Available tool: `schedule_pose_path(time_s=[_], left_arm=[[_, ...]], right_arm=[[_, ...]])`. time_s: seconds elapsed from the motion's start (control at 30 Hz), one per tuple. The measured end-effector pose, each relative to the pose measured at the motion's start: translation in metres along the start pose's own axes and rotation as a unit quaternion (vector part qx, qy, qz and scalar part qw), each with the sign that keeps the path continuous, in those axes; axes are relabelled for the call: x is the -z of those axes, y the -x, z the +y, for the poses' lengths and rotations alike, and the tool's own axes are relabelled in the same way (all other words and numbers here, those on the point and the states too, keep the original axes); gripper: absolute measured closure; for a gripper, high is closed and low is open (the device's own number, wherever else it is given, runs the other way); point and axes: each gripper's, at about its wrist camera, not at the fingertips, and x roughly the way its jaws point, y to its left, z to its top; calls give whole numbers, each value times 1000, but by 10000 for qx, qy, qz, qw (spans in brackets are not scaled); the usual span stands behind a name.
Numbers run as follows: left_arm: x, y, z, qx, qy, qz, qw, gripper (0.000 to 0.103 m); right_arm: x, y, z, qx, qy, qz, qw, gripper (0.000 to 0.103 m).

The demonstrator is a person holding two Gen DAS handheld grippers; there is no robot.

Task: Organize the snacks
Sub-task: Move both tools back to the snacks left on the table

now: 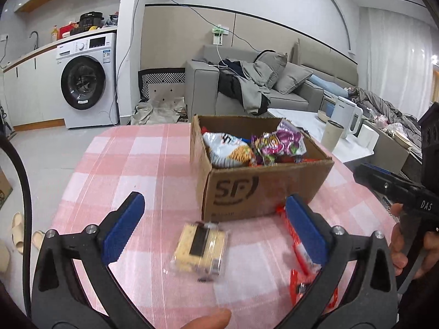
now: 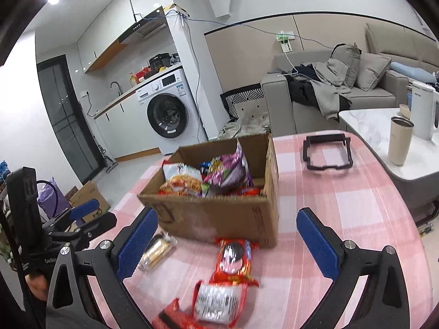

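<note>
Left gripper (image 1: 215, 229): jaws wide apart, nothing clamped.
Cracker pack (image 1: 201, 248): flat on the cloth (image 1: 142, 164), between the left fingers and nearer the left one, touching neither.
Right gripper (image 2: 226, 238): jaws wide apart, nothing clamped.
Red packs (image 2: 234, 260): on the cloth between the right fingers; the upper one lies just at 6 o'clock of the box (image 2: 219, 216).
Box: open carton on the cloth at 12 o'clock of both grippers, snack bags inside.
Hidden: in the left view a red pack is partly behind the right-hand finger (image 1: 304, 230); in the right view the cracker pack is partly behind the left-hand finger (image 2: 135, 244); the lowest red pack is cut off by the frame edge.
Blur: pack prints unreadable; box contents overlap, count uncertain.
Count: 2 grippers, 1 box, 1 cracker pack, 3 red packs outside the box.
Frame (image 2: 326, 152): black, at 1 o'clock of the box, well apart.
</note>
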Motion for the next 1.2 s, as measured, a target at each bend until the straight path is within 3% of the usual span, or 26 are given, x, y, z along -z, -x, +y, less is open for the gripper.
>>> schedule_pose_path(time_s=[0.33, 0.67, 1.2], left_arm=[[31, 8, -5, -102, -62, 123, 9999, 0], [45, -2, -16, -129, -197, 300, 9993, 0], [57, -29, -4, -232, -16, 595, 9980, 0]], right_arm=[[35, 7, -2, 88, 100, 294, 9995, 0], [54, -10, 9, 253, 743, 831, 9934, 0], [71, -41, -10, 475, 352, 1492, 9870, 0]])
